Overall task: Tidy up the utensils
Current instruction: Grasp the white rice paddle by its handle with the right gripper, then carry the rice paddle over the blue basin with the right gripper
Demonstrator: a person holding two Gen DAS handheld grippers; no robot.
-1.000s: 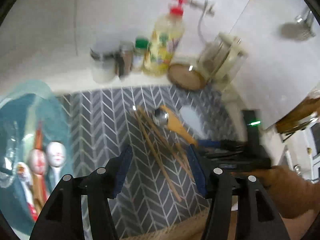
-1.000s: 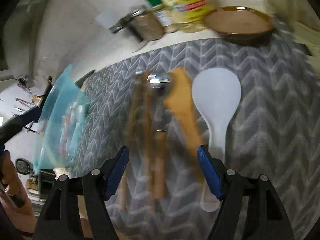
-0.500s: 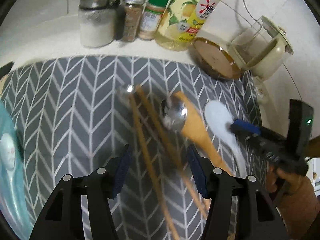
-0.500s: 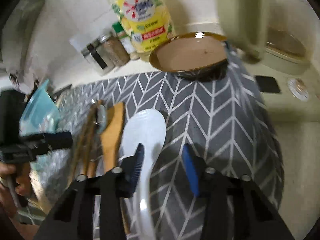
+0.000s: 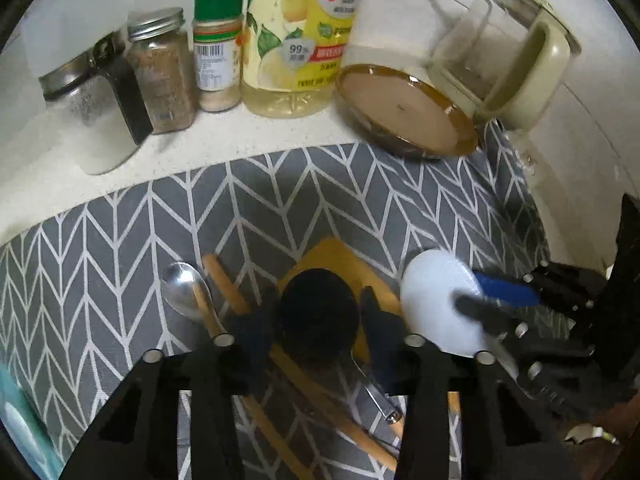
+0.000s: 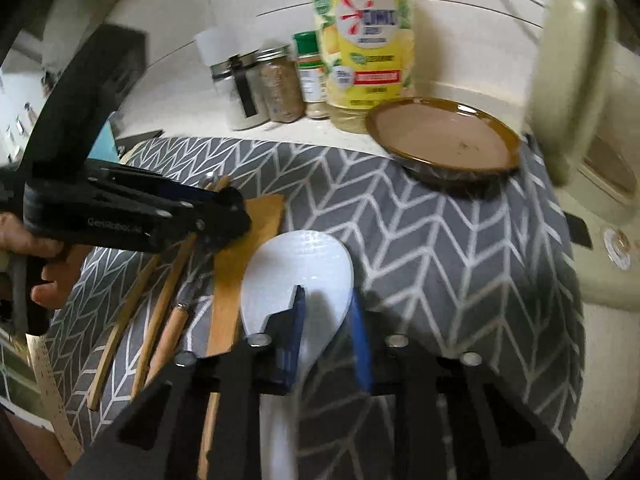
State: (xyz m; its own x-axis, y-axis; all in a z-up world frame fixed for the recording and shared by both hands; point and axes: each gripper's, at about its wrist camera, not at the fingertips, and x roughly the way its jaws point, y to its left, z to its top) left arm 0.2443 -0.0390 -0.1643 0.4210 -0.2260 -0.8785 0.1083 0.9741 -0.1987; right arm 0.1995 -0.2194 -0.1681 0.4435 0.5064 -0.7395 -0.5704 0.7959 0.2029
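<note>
On the grey chevron-patterned mat (image 5: 132,248) spread over the pale tabletop (image 5: 48,148), the utensils lie bunched together: a metal spoon (image 5: 184,292), 2 wooden chopsticks (image 6: 120,324), a wooden spatula (image 6: 236,264) and a white rice paddle (image 6: 296,264). The left tongs (image 5: 316,320) point steeply down over a dark round spoon bowl (image 5: 316,312) that lies on the wooden spatula's blade; their jaws are closing with that bowl between them, the pads just beside its edges - whether they already press on it I cannot tell. The right tongs (image 6: 326,332) straddle the neck of the rice paddle, where the blade narrows to the handle, and their jaws are closing too; the blue pads (image 6: 294,336) sit close on either side, though contact is blurred. In the right wrist view a hand (image 6: 40,256) holds the left tool at the left edge. Along the back of the tabletop stand a salt shaker (image 5: 92,116), 2 spice jars (image 5: 162,72), a yellow lemon-print bottle (image 5: 300,36), a brown plate (image 5: 404,116) overlapping the mat's corner, and a glass kettle (image 5: 504,52) - all well apart from the utensils.
</note>
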